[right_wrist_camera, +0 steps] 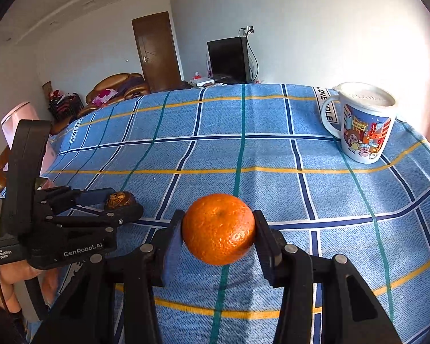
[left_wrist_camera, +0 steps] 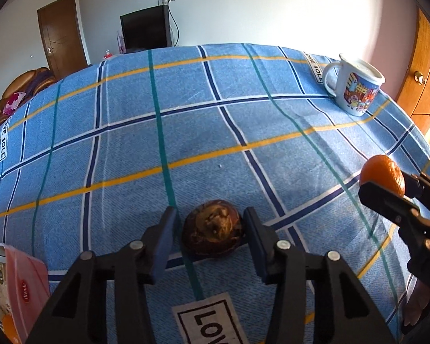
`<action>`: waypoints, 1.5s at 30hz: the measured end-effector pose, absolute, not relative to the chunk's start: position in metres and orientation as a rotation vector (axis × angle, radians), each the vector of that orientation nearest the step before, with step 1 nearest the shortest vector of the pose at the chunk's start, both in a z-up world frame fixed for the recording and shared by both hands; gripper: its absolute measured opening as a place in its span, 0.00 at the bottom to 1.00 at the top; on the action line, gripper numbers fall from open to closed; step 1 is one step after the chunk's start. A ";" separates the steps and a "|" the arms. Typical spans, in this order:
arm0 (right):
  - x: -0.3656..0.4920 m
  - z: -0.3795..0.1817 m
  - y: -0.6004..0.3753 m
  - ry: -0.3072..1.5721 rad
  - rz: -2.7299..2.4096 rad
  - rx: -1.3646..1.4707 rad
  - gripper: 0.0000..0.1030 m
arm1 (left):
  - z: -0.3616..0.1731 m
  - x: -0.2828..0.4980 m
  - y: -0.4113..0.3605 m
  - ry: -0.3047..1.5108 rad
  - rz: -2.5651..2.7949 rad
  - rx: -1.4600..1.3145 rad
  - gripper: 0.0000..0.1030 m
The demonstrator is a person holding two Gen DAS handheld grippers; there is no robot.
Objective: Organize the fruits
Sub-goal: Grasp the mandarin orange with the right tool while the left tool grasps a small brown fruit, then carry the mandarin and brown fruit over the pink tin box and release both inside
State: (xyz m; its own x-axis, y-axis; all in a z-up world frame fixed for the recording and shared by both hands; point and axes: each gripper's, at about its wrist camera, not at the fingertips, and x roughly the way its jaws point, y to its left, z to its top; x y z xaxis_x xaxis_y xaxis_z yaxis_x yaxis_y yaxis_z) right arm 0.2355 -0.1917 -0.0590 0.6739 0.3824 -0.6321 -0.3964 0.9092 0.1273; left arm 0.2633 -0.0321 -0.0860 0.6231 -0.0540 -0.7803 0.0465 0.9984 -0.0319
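A dark brown round fruit (left_wrist_camera: 212, 230) lies on the blue checked cloth (left_wrist_camera: 186, 120) between the fingers of my left gripper (left_wrist_camera: 210, 229). The right finger touches it; a small gap shows on the left side, so the jaws stand open around it. It also shows in the right wrist view (right_wrist_camera: 119, 199), with the left gripper (right_wrist_camera: 111, 203) around it. My right gripper (right_wrist_camera: 218, 228) is shut on an orange (right_wrist_camera: 218, 229) and holds it above the cloth. The orange also shows in the left wrist view (left_wrist_camera: 382, 176).
A white mug (left_wrist_camera: 355, 86) with cartoon pictures stands at the far right of the table; it also shows in the right wrist view (right_wrist_camera: 364, 121). A pink-and-white container (left_wrist_camera: 17, 289) with an orange fruit inside is at the near left. A wooden cabinet (left_wrist_camera: 424, 80) stands to the right.
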 end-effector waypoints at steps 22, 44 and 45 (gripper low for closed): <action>0.177 -0.043 -0.170 0.551 0.476 -0.002 0.47 | -0.055 0.164 -0.021 0.671 -0.046 -0.016 0.42; 0.136 -0.028 -0.170 0.342 0.472 0.002 0.47 | -0.037 0.115 -0.009 0.478 0.007 0.000 0.42; 0.135 -0.027 -0.170 0.335 0.472 0.004 0.47 | -0.037 0.113 -0.009 0.472 0.011 0.003 0.42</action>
